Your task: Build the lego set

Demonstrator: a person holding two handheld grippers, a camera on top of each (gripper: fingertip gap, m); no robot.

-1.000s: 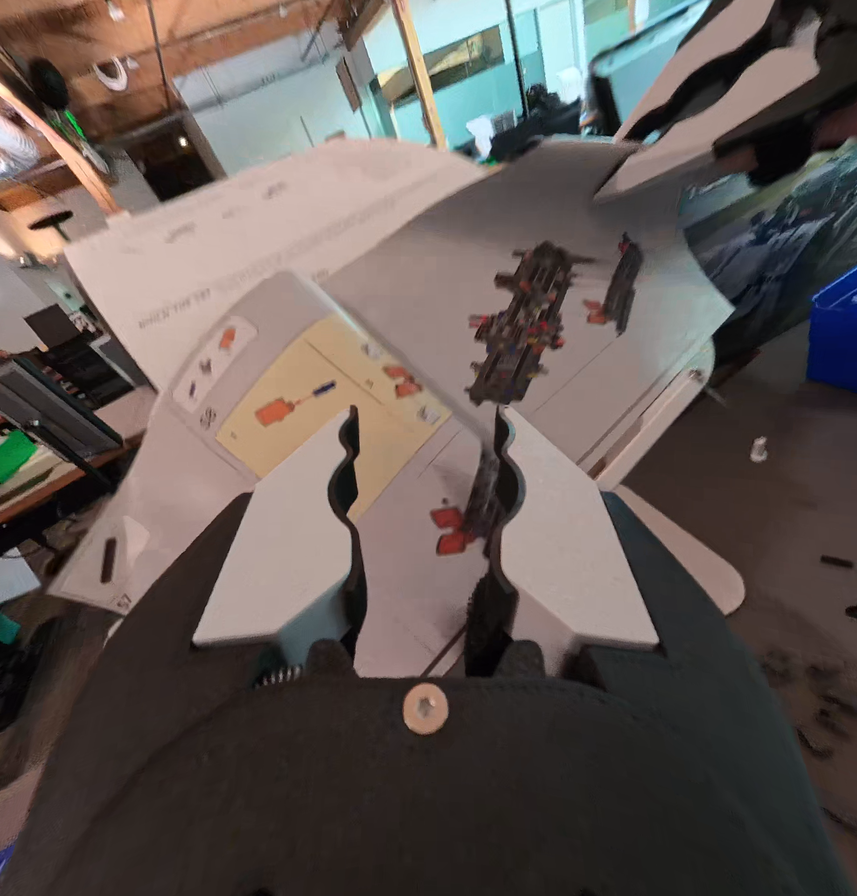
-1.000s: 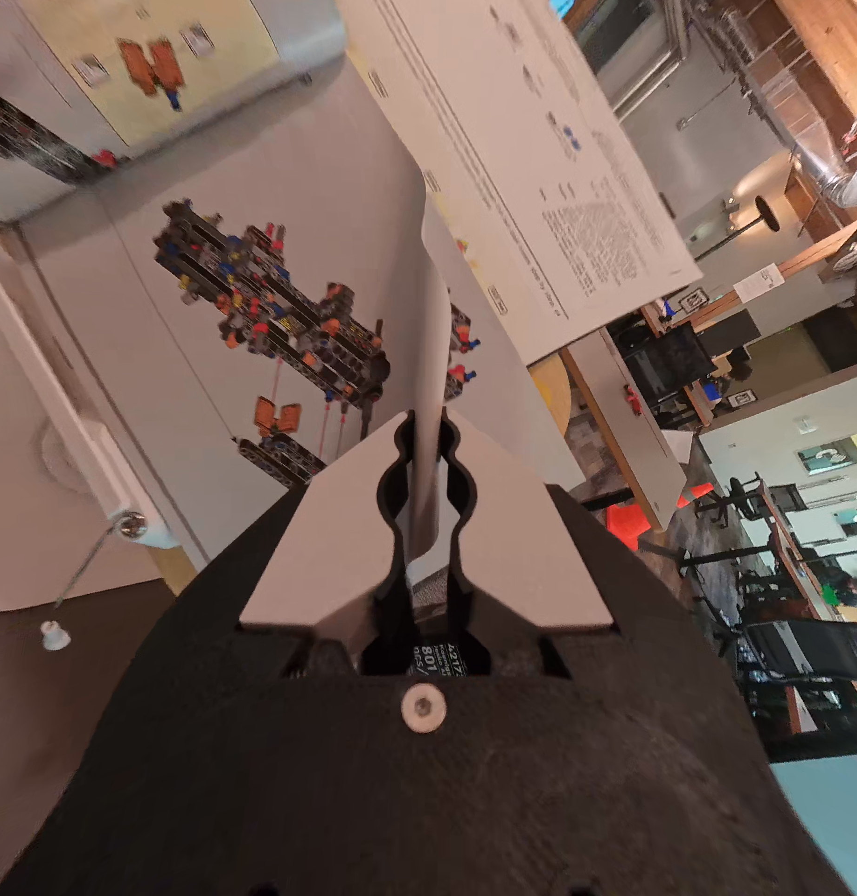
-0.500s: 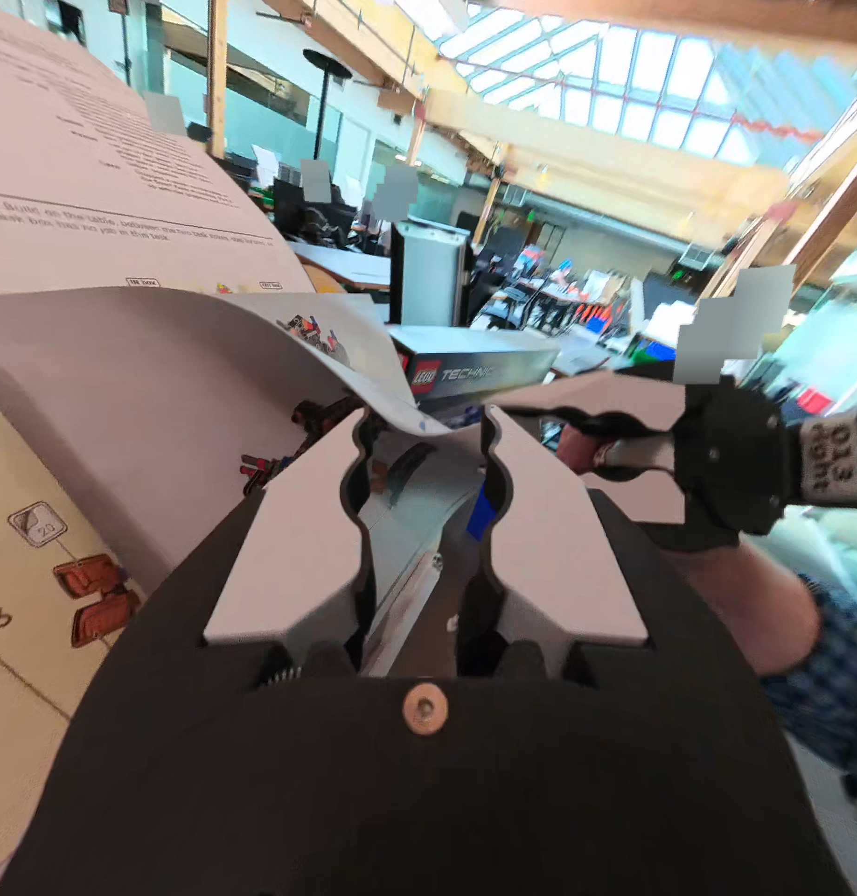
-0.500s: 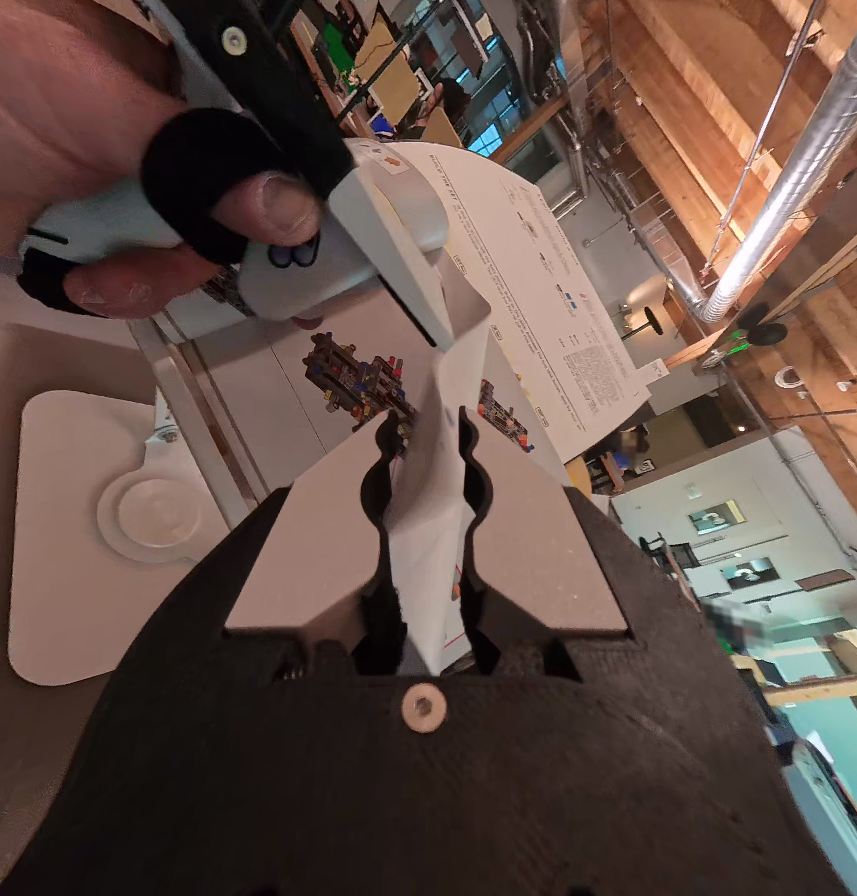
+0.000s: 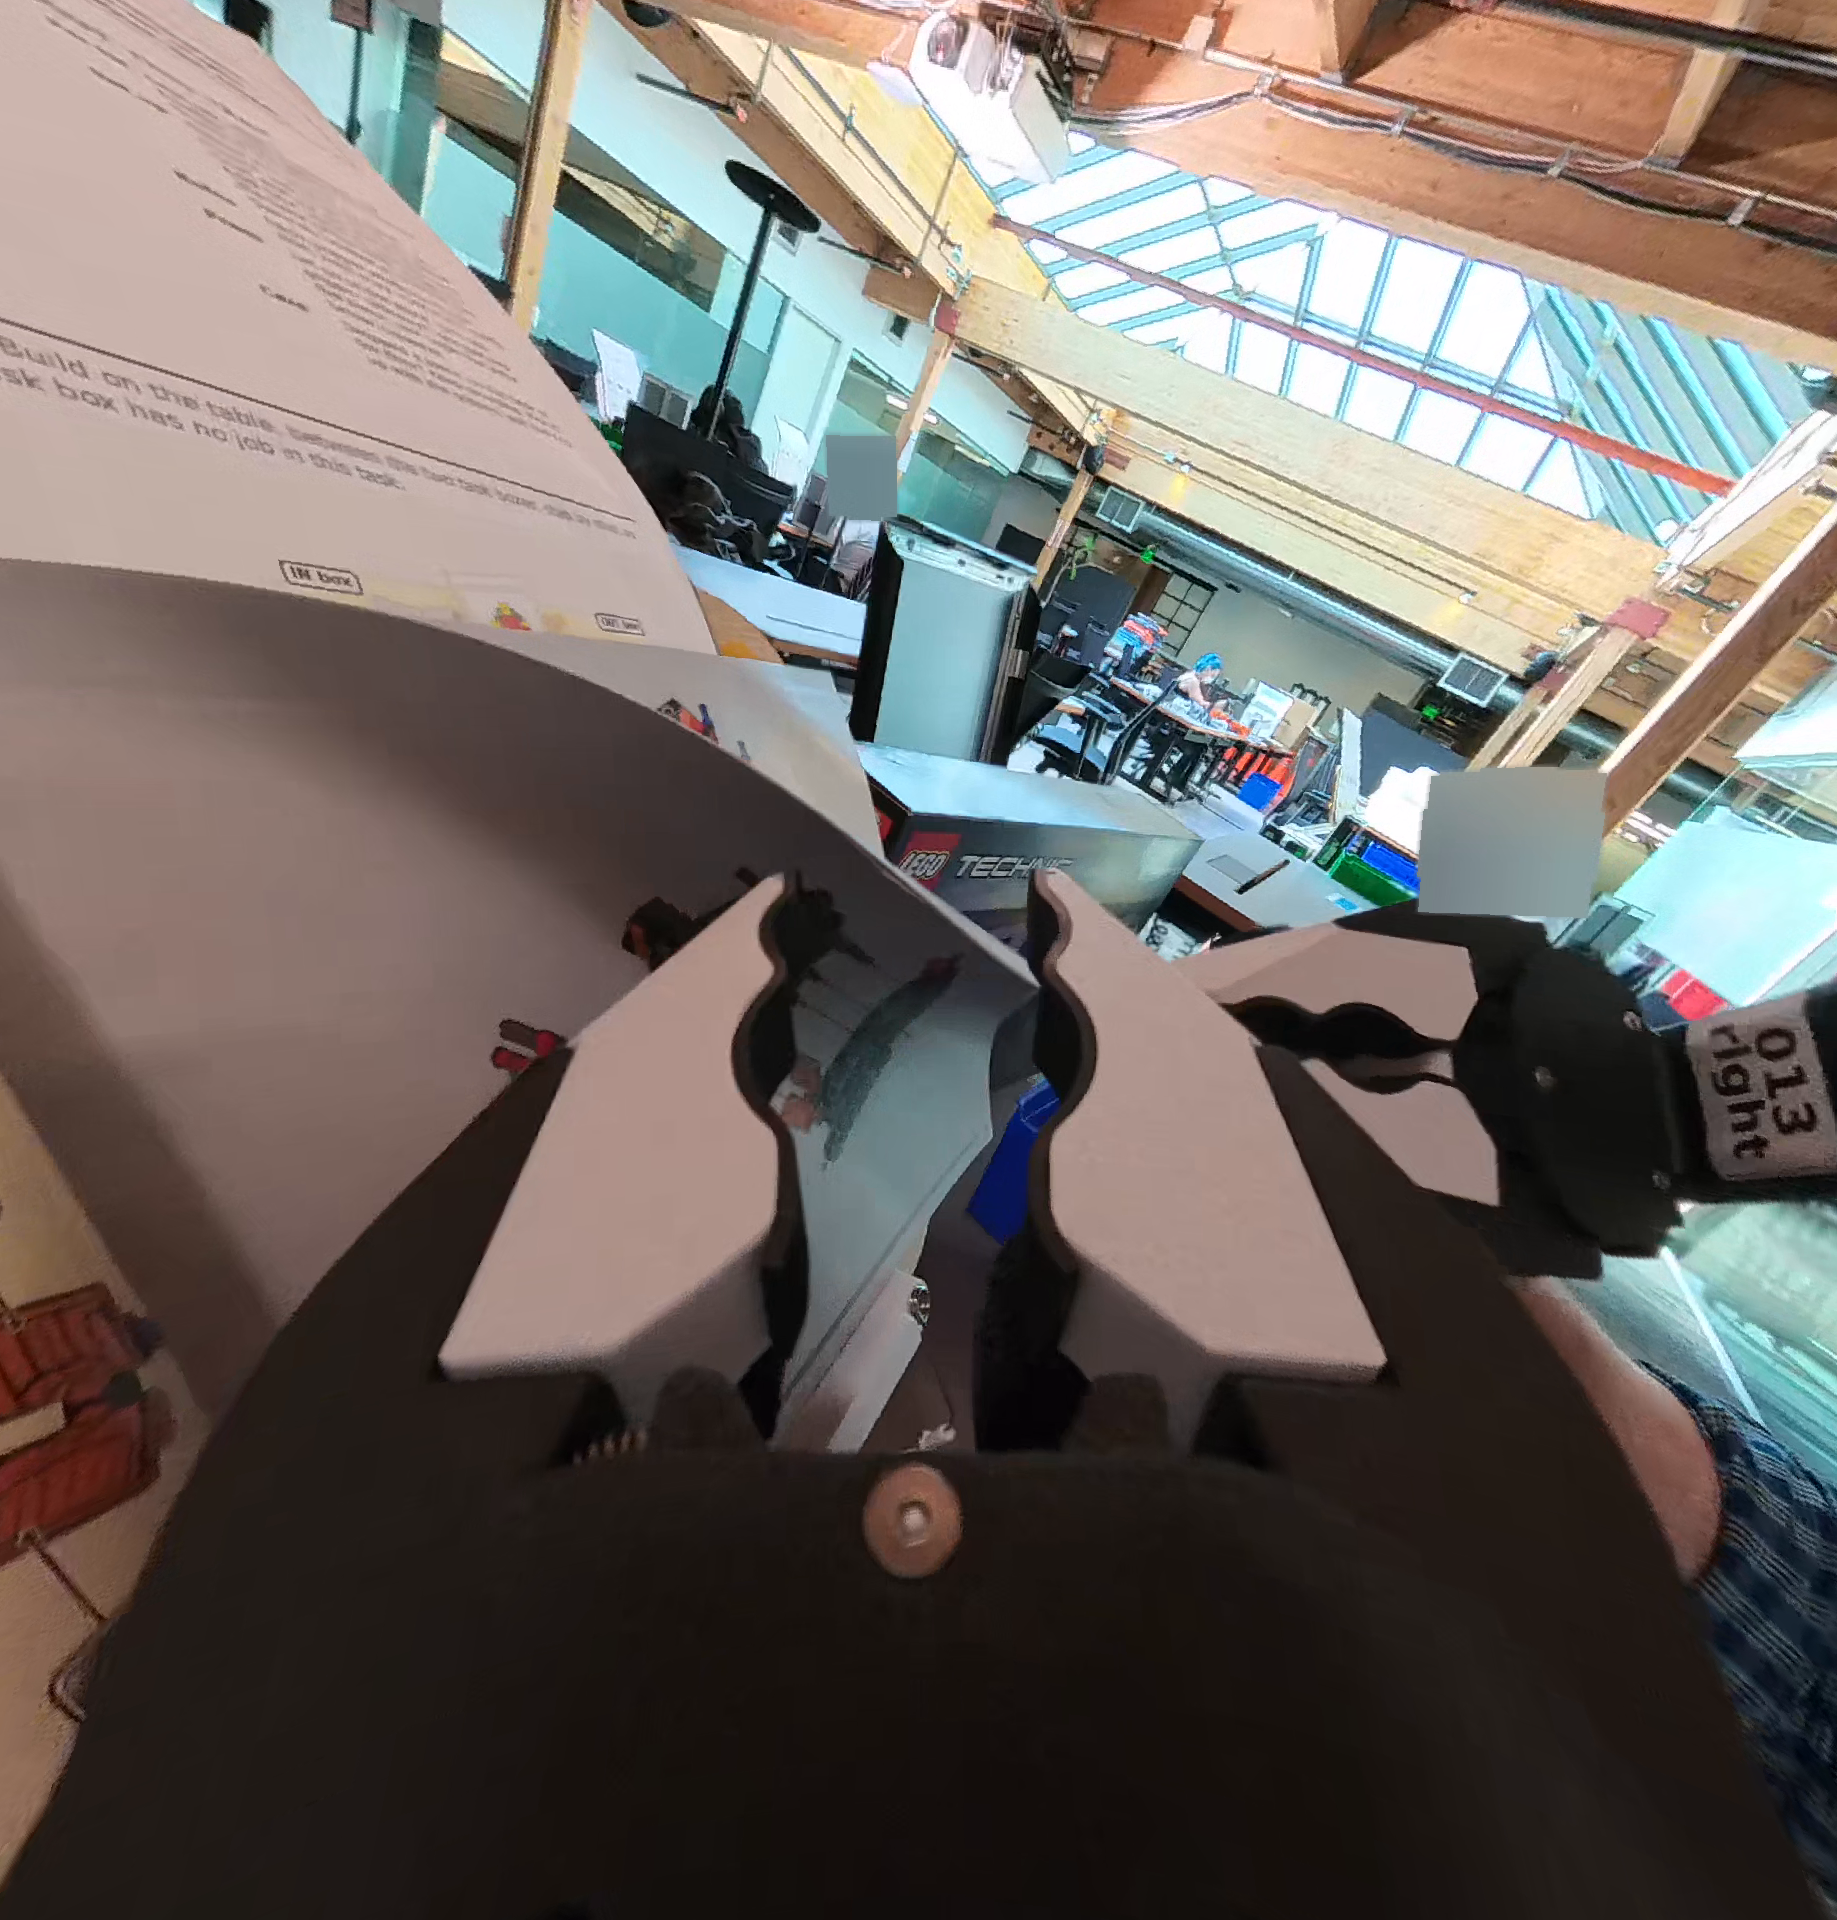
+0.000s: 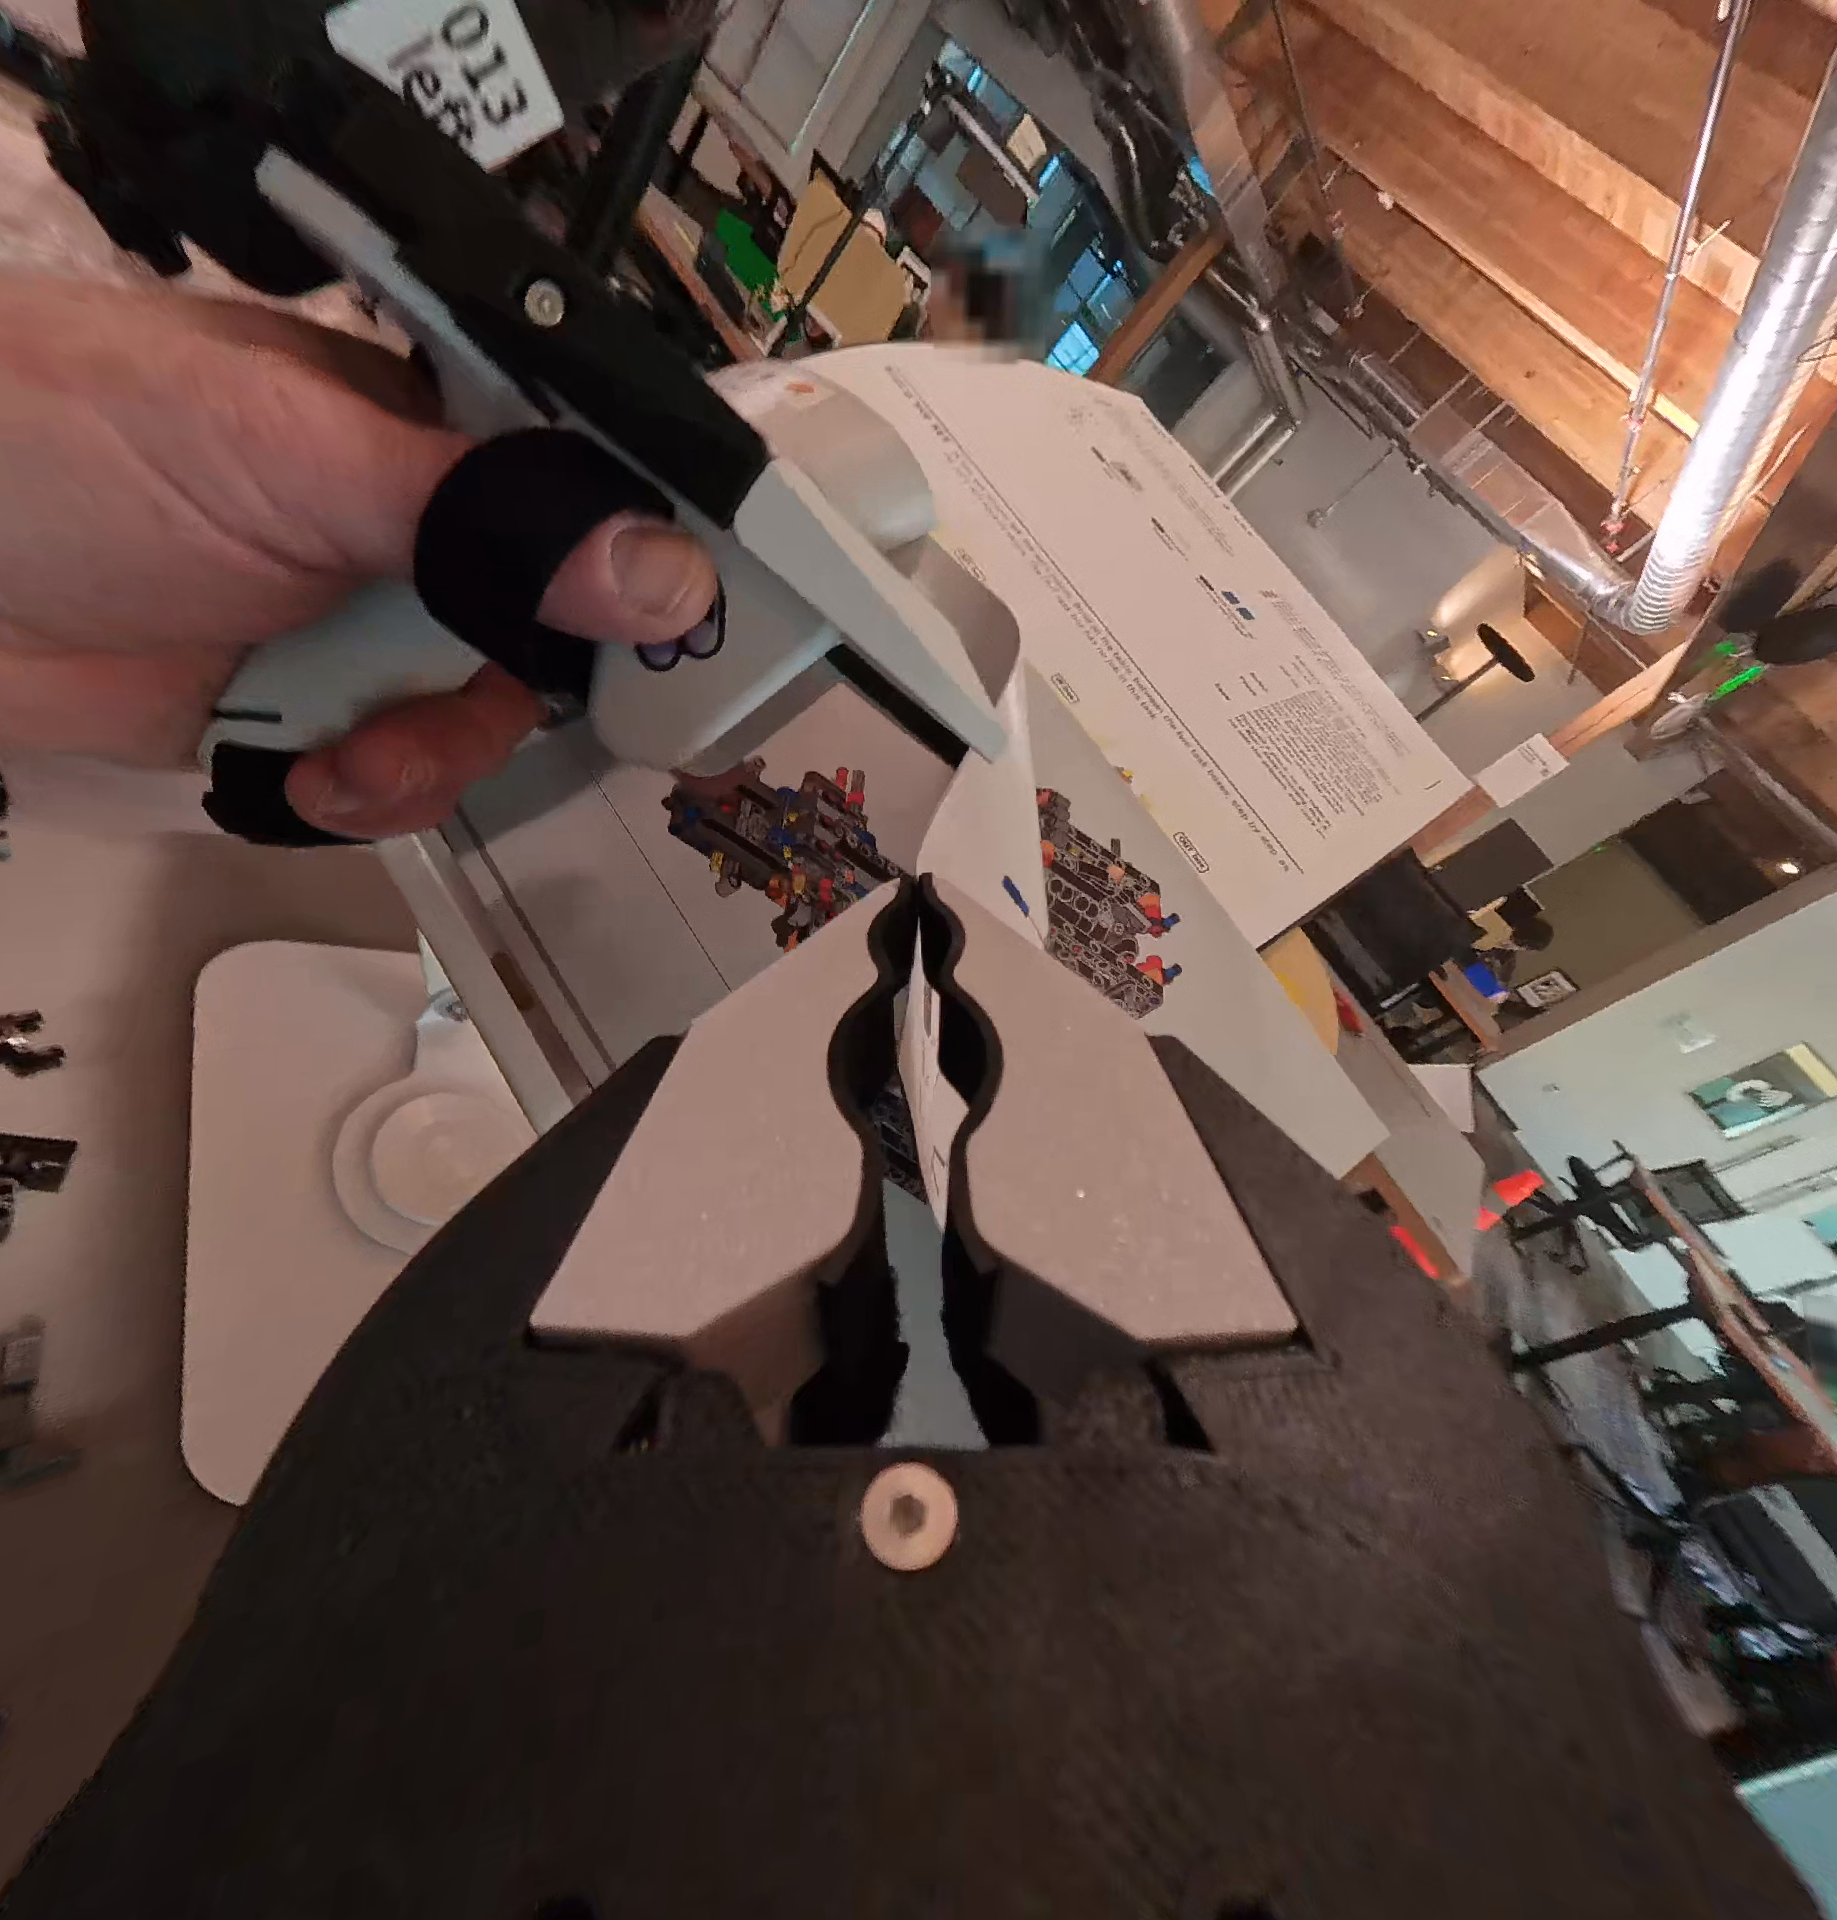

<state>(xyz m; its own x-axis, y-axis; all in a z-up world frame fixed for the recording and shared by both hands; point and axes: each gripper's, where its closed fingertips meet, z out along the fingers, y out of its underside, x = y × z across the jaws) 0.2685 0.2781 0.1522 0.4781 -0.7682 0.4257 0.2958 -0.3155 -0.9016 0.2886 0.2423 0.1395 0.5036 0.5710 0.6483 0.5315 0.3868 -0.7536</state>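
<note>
Right tongs [image 6: 916, 909] clamp a manual page [image 6: 981, 821]; left tongs [image 5: 909, 914] gape beside the lego box [image 5: 1039, 847]

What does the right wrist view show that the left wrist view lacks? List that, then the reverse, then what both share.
Right wrist view only: loose dark Lego pieces on the table, the white stand base, and the hand gripping the left gripper. Left wrist view only: the Lego box and the skylight. Both: the curled booklet page, pinched by the right gripper, and the printed sheet behind it.
</note>
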